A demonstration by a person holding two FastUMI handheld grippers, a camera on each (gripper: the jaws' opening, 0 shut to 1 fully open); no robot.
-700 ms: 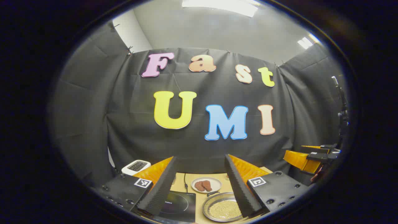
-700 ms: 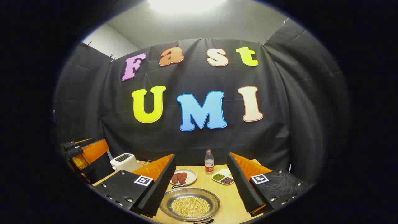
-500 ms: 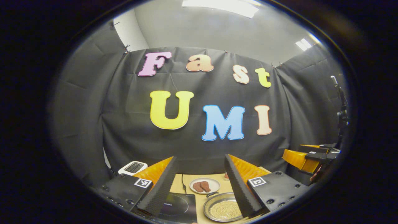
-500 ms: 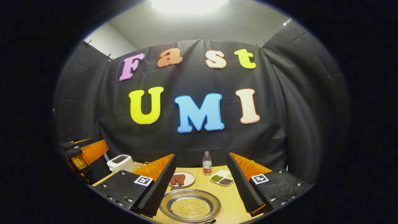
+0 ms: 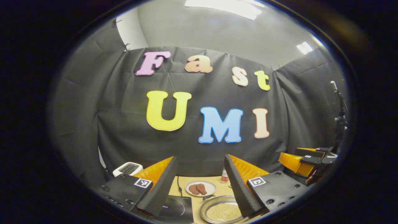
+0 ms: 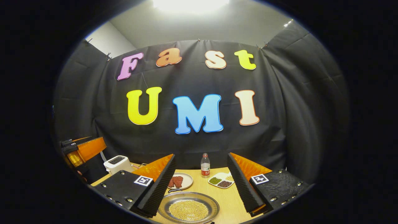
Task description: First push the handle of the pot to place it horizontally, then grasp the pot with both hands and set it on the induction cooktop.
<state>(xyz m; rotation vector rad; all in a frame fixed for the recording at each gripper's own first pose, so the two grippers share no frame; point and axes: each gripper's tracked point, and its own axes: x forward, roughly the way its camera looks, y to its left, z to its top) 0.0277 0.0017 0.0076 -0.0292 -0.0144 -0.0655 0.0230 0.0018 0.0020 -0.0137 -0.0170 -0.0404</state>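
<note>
Pot: shallow round steel pan, yellow grains inside, on table

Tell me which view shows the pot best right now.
The right gripper view: the pot lies nearly whole between that gripper's fingers. In the left gripper view the pot is partly covered by a finger.

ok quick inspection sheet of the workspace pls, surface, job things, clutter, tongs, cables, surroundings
Surface: wooden table, things spread across it.
Job's things: metal pot holding yellow grains; induction cooktop left of it, bare.
Clutter: plate of meat, bottle, divided dish, toaster.
Grippers: left tongs and right tongs open, above the table, holding nothing.
Cables: dark cord behind the cooktop.
Surroundings: black cloth wall, ceiling light.
</note>
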